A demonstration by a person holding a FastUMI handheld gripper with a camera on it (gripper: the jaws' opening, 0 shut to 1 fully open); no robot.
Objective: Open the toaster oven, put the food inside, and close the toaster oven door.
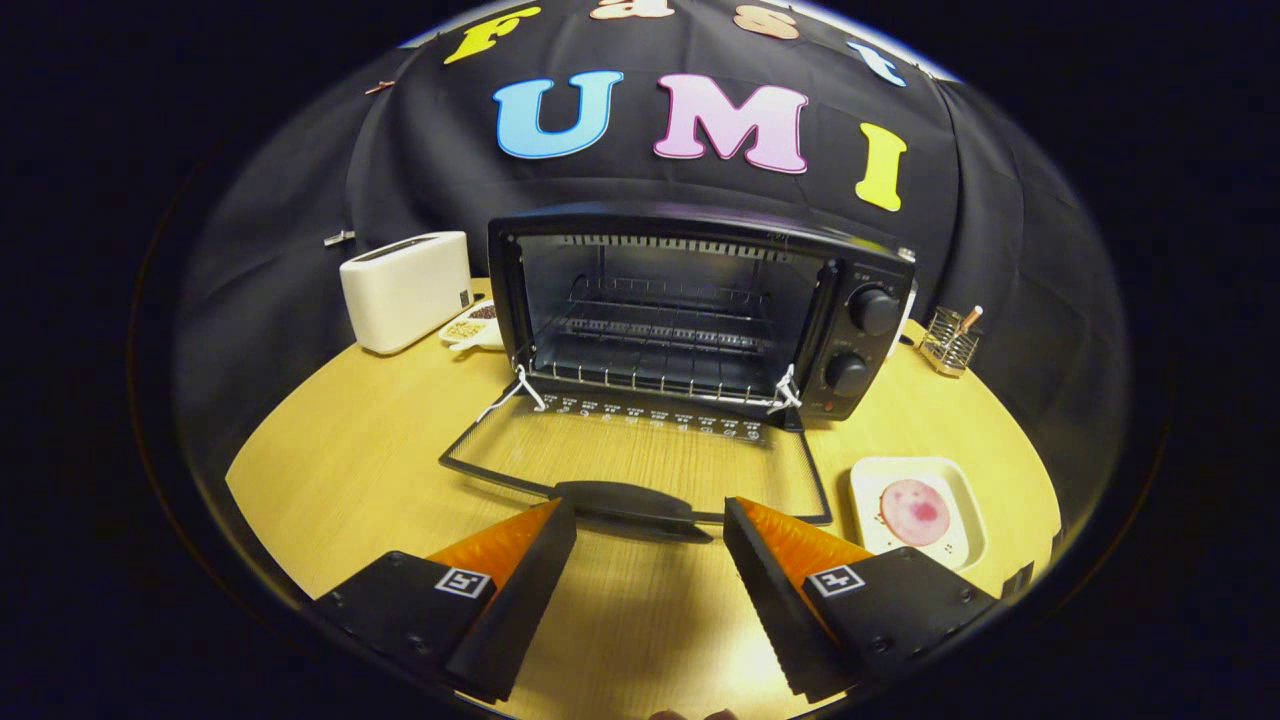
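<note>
We see the gripper (650,520) open, its two fingers spread wide with nothing between them but bare table (330,440). The fingertips sit just short of the oven door's handle (625,497), one on each side of it, and we cannot tell whether they touch it.

The oven (700,310) stands beyond the fingers, at the middle of the round wooden table, with its door (640,455) folded all the way down so the glass lies flat toward us. The inside is open to view, with a wire rack (665,335) across it. Two knobs (873,310) sit one above the other on the panel to the right of the opening.

The food (914,510), a round pink slice, lies on a small pale tray (962,500) just beside the door's right edge and just ahead of the right finger. It is outside the oven.

Left of the oven stands a white toaster (405,290), with a small white dish (472,327) between the two. To the oven's right, near the table's far edge, is a wire holder (948,342) with a stick in it.
</note>
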